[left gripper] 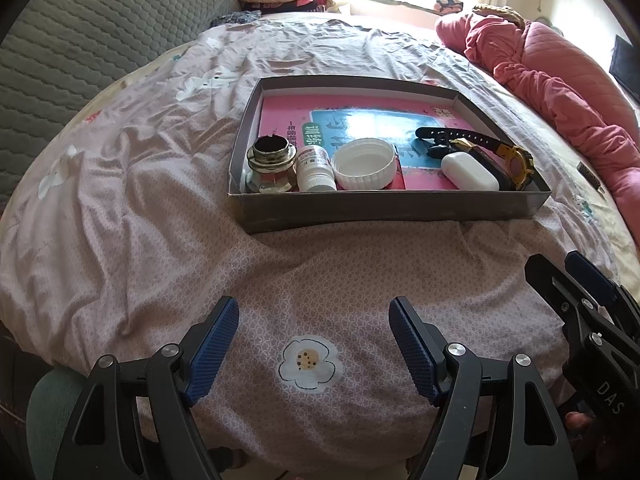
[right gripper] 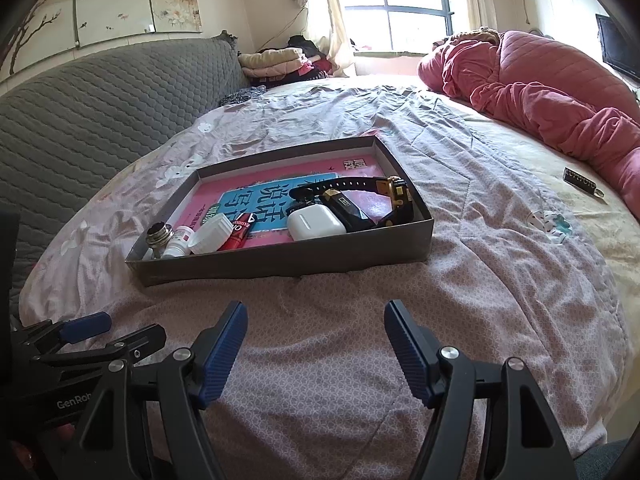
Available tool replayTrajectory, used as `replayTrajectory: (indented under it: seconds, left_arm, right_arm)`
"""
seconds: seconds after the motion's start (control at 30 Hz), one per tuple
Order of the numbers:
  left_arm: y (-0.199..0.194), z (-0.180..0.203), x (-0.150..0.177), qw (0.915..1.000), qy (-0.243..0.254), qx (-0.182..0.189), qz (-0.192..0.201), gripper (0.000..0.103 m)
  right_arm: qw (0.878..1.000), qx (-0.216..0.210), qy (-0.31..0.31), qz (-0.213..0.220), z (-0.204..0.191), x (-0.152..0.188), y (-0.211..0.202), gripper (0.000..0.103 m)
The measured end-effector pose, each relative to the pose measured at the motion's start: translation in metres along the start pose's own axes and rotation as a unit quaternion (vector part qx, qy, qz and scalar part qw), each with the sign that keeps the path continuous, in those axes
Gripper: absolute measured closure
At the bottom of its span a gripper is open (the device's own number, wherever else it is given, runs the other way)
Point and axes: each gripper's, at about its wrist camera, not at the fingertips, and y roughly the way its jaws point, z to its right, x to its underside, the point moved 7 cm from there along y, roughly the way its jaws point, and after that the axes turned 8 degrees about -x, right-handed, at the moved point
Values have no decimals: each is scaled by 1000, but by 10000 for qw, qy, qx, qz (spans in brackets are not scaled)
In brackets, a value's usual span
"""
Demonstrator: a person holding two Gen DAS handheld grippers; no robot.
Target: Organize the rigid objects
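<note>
Item: grey box [left gripper: 384, 204], mid-bed, long axis crosswise, ahead of my left hand-held gripper [left gripper: 314, 346] and right hand-held gripper [right gripper: 316, 350]; both wide, empty.

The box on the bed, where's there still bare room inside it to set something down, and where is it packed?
The box is free along its far side: bare book cover between the far wall and the watch. The near row is crowded: metal jar, pill bottle, white cap, earbud case. Both tongs, left and right, hang open over bare sheet.
</note>
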Motion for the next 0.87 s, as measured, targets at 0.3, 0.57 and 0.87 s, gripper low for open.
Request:
replayTrajectory:
  seconds: [0.3,0.57,0.87]
  left_arm:
    - [2,-3,-1,10000,-48,-57,-19,24]
    - [2,-3,-1,10000,-39,-77,-38,24]
    - [0,-2,-3,9999,-26,98,-8,24]
  right_arm:
    - [10000,-20,9,-27,0,1,0,33]
    - [10000,-21,4,-30,1,1,2,33]
    - [10000,5,10,-20,1,1,1,33]
